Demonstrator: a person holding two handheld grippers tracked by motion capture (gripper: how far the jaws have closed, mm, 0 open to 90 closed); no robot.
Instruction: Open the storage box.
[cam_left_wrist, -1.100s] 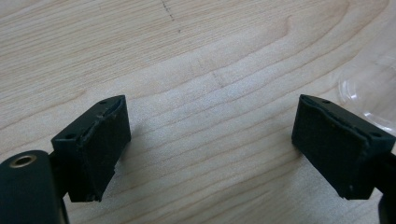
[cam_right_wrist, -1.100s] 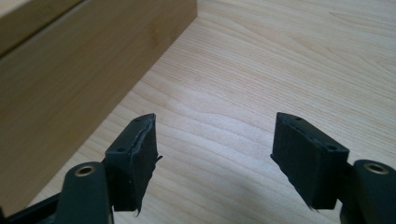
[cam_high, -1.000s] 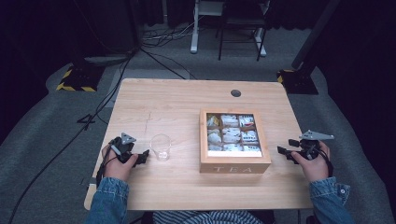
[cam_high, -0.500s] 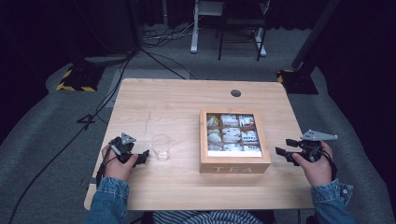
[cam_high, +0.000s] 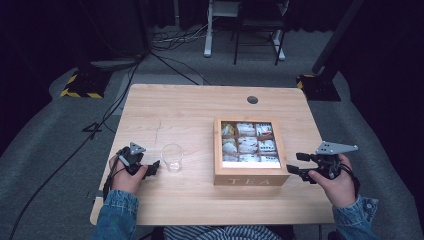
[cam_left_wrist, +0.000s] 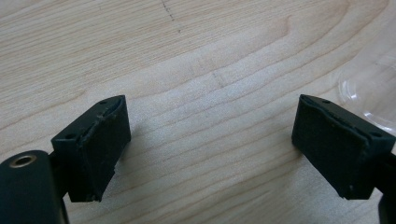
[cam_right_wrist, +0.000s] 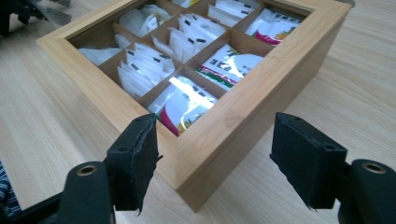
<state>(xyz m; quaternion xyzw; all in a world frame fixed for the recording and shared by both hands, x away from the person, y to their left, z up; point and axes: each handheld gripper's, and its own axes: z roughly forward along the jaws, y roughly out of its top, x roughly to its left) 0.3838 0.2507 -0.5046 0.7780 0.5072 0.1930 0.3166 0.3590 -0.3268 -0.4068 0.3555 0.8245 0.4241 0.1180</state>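
Jaws on the right gripper (cam_high: 299, 164) are standing apart with nothing pinched between them, and they have just been opening a little wider. In the high view this gripper is sitting at the lower right of the frame, in a hand with a blue sleeve, just beside the right side of the wooden tea box (cam_high: 250, 150). In the right gripper view the near corner of the tea box (cam_right_wrist: 224, 116) is showing between the two black jaws, but the pads are not pressing on it. The box is sitting on the table (cam_high: 185, 107), a bit right of the middle of the high view. Its top is clear, so the little squares inside are showing, and they are holding tea bags (cam_right_wrist: 184, 39) in white and colourful packets. The word TEA is showing on the front wall.

Jaws on the left gripper (cam_high: 150, 169) are wide apart too, holding nothing. In the left gripper view bare wood is lying between them. This gripper is resting at the lower left of the high view, pointing at a small clear glass (cam_high: 172, 157) that is standing upright just beside it. In the left gripper view the glass (cam_left_wrist: 369, 93) is peeking in at the right edge.
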